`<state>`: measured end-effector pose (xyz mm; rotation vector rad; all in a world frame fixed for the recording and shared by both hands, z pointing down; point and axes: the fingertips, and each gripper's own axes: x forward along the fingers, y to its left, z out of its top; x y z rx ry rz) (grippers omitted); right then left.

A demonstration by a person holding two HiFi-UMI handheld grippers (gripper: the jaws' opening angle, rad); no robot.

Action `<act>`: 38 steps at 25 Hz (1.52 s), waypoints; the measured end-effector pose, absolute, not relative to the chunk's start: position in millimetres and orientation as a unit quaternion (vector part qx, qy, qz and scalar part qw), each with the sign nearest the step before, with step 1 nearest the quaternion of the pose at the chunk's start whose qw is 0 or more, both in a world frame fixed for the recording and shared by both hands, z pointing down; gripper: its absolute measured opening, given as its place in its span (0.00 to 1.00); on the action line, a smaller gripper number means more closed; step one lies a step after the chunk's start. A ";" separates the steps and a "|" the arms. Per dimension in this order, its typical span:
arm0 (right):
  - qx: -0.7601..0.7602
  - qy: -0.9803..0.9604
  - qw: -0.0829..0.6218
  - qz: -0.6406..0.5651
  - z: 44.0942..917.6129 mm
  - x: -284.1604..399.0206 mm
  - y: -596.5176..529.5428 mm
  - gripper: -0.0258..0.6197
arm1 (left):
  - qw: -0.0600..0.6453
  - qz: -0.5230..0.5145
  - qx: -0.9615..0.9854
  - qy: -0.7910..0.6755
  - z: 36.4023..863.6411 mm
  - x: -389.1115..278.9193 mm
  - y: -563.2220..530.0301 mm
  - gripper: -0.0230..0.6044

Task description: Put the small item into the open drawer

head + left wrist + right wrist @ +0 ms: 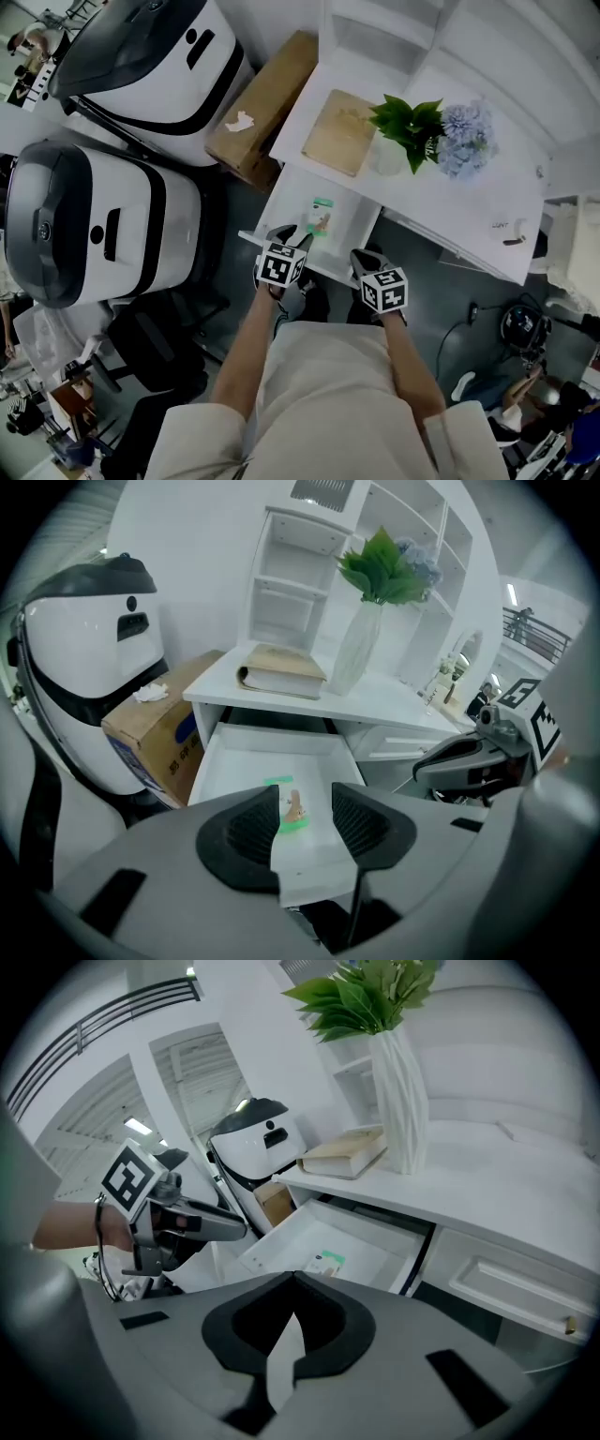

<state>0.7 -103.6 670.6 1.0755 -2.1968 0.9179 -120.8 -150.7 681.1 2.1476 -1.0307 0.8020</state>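
Table: smooth white painted finish, low sheen; drawer the same. Cardboard box: matt brown paperboard, crumpled white paper on top. Book: tan matt cover, paper pages. Vase: white, ribbed, faintly translucent. Leaves: green, plastic-looking sheen. Domed machine: glossy white plastic shell, dark glossy visor. Left hand-held gripper: matt grey plastic body, black ribbed pads; right hand-held gripper alike.
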 end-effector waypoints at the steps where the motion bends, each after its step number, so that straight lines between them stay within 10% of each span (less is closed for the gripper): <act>1: 0.399 -0.812 0.260 0.338 669.7 -1.2 -103.6 0.08 | 0.307 0.299 0.811 -0.397 676.5 -123.8 -147.0 0.34; 38: 0.393 -0.826 0.234 0.329 654.2 -14.1 -101.0 0.08 | 0.336 0.247 0.807 -0.418 669.3 -135.9 -94.5 0.06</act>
